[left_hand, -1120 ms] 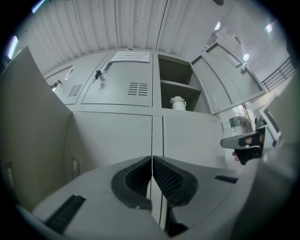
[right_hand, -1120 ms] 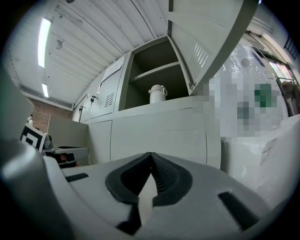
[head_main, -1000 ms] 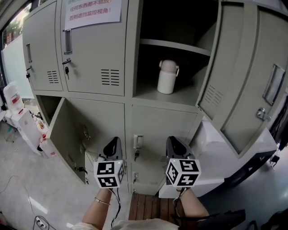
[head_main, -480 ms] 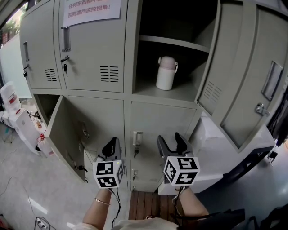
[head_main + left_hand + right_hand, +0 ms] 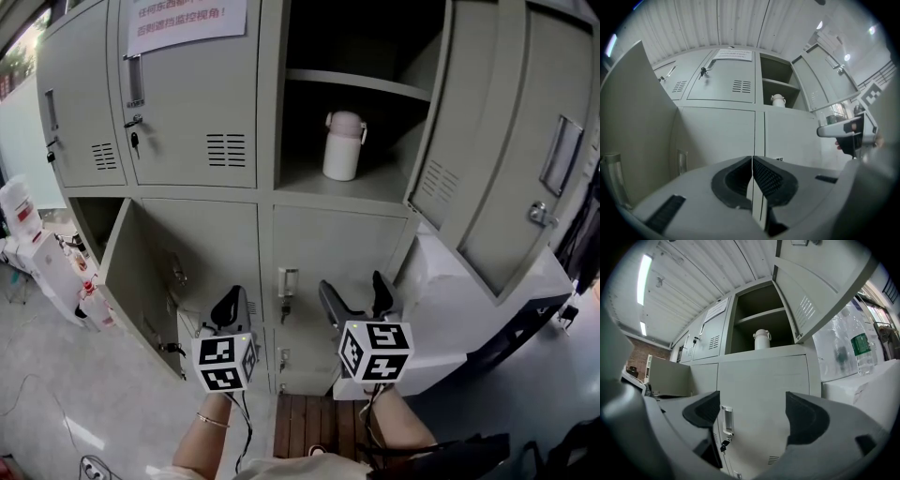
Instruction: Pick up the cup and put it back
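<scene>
**In front of the lockers: right jaws spread, cup not yet reached**

In the upper open compartment of the grey steel locker bank, the white cylindrical cup with a pale pink lid and a side handle stands upright on the compartment floor. It sits beneath a thin inner shelf, and nothing touches it. The compartment's grey door is swung out to the right, and a paper notice hangs on the closed door to the left.

Both tools hang low, level, before the closed lower doors and well below the cup. The right gripper has just been opening its jaws. They now stand wide apart with only the locker front showing between them, so it is released and empty. The left gripper is clenched, pad against pad, on nothing.

The step in hand looks like readying for the pick, with the reach itself not yet begun. The spread jaws suggest the right gripper will do the lifting.

The next move calls for raising that gripper to the height of the compartment and sending it in under the inner shelf, left of the open door. The jaws should then pass either side of the cup's body, clear of the handle, and close squarely so the tall cup does not tip.
</scene>
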### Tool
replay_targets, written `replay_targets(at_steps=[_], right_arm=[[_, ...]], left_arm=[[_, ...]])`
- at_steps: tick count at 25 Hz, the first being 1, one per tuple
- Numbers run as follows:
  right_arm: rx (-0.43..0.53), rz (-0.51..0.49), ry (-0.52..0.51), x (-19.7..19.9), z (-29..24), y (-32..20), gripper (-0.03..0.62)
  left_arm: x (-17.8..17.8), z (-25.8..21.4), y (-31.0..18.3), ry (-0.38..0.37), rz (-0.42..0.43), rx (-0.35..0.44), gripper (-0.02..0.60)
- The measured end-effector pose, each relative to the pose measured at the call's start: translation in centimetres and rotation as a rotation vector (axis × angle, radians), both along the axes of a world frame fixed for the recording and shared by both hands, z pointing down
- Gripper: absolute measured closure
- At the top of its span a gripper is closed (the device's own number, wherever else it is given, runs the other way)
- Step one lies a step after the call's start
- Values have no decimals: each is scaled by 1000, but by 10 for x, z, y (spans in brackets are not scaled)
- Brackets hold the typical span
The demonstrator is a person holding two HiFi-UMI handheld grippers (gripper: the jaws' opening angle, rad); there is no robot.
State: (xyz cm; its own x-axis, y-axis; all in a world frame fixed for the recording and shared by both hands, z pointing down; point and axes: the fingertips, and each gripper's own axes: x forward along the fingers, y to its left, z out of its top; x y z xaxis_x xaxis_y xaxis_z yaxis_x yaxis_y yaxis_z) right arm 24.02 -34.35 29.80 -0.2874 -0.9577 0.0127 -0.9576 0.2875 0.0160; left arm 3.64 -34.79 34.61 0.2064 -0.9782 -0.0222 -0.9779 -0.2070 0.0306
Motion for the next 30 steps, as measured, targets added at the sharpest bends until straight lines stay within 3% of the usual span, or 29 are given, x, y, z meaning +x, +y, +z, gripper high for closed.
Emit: replay_targets(at_steps=[18,30], right_arm=[[71,-27,-12,-15,-65,-20,177],[115,-35,2,-10,-120,-46,181]], left_arm=[[-8,-34,-14,-22,36,22,571],[-17,-81,-24,-14,32,89,571]])
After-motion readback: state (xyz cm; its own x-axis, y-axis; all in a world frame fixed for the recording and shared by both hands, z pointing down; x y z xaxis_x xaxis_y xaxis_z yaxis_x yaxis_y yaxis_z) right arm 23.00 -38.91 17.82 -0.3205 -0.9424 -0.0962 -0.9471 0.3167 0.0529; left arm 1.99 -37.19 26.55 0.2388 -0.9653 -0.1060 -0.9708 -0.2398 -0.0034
